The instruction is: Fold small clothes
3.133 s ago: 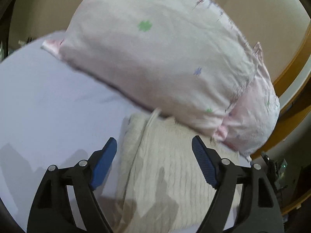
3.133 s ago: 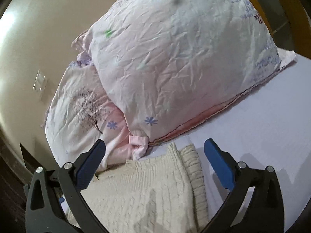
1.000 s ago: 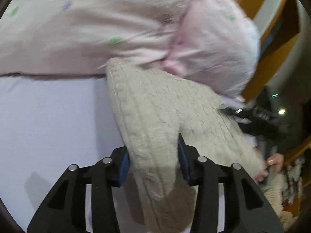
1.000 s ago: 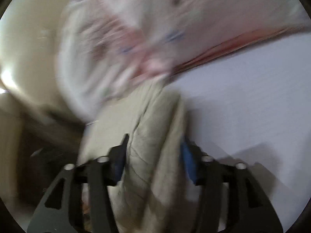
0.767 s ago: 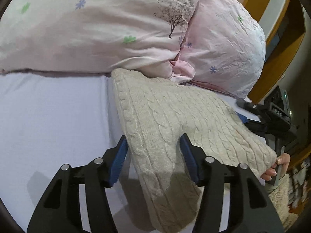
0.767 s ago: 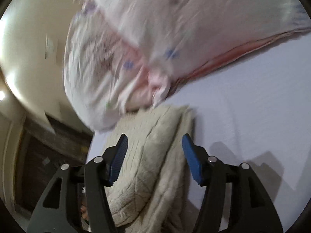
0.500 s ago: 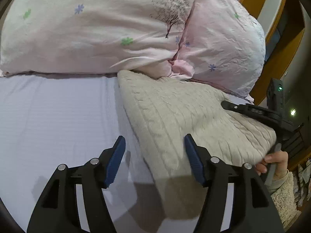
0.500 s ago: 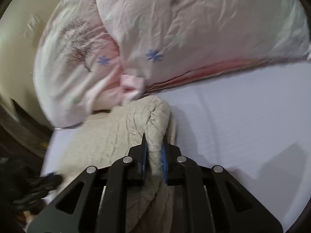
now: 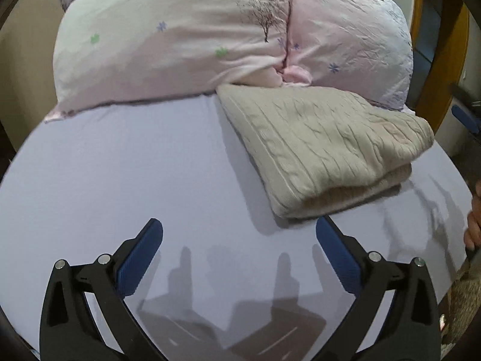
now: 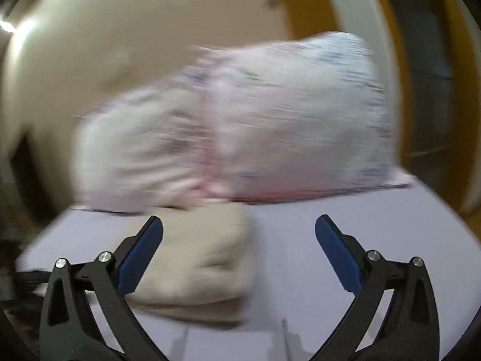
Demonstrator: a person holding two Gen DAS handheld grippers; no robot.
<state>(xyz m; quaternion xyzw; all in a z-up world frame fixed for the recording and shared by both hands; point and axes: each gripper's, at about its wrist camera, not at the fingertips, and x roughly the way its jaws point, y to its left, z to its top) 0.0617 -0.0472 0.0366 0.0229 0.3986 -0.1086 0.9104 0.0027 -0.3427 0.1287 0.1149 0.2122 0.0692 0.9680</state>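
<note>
A cream cable-knit sweater (image 9: 324,147) lies folded on the lavender bedsheet (image 9: 120,174), its far edge against the pillows. My left gripper (image 9: 239,249) is open and empty, held back from the sweater's near fold. In the blurred right wrist view the same sweater (image 10: 204,252) lies low and left of centre. My right gripper (image 10: 239,249) is open and empty, with its left finger (image 10: 139,252) in front of the sweater's edge.
Two pale pink flowered pillows (image 9: 186,36) (image 9: 351,42) stand along the head of the bed. A wooden bed frame (image 9: 445,60) rises at the right. The person's hand (image 9: 473,225) shows at the right edge of the left wrist view.
Both grippers, shut on the sweater a second ago, have opened and let it go. Both have drawn back, and the sweater now lies folded on the sheet.
</note>
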